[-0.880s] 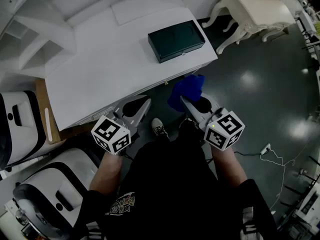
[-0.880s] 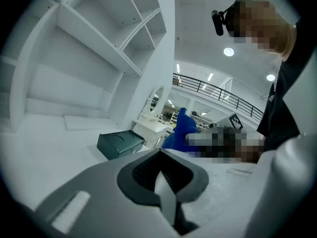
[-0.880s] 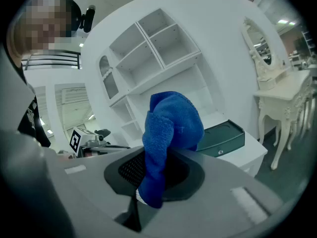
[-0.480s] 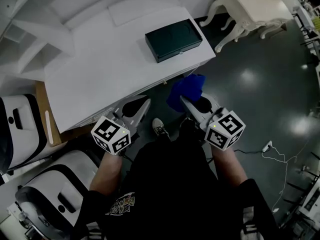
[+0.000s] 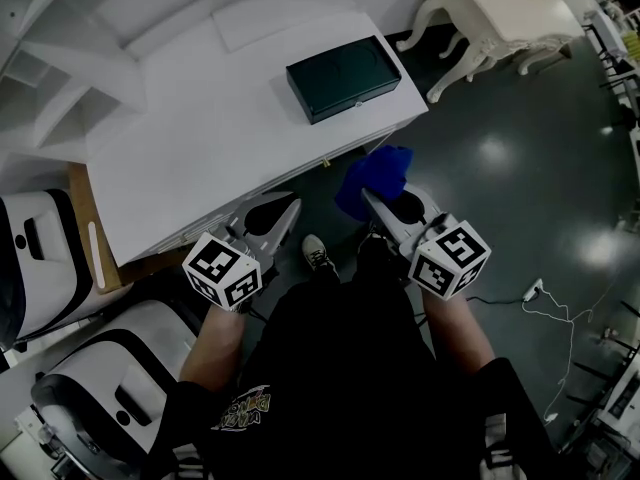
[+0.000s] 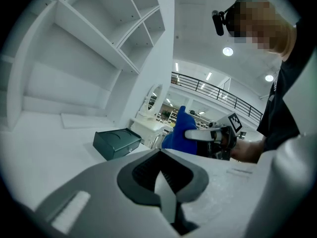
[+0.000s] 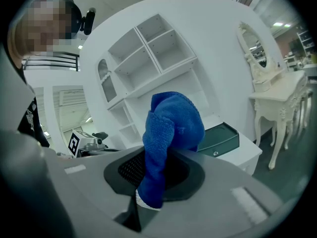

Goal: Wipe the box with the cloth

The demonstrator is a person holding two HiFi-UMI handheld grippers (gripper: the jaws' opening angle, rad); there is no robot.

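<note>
- Right gripper [image 5: 372, 200]: I read its fingers as clamped on the blue cloth [image 5: 373, 176]. The cloth stands bunched above the fingertips. In the right gripper view a short tail of it hangs back between the fingers.
- Left gripper [image 5: 288, 211]: its fingers are brought together, and I see nothing between them.
- Dark green box [image 5: 343, 78]: it lies with its lid closed on the white desk [image 5: 200, 158]. It is ahead of both pairs of fingers and well apart from each, nearer the right pair. It touches neither the cloth nor a gripper.
- Both grippers are side by side, with their fingertips just short of the desk's near edge.
- Dark floor [image 5: 520, 198]: it lies below and to the right of the right fingers.
- Cream carved table [image 5: 510, 18]: it stands well beyond the right fingers, off to their right.
</note>
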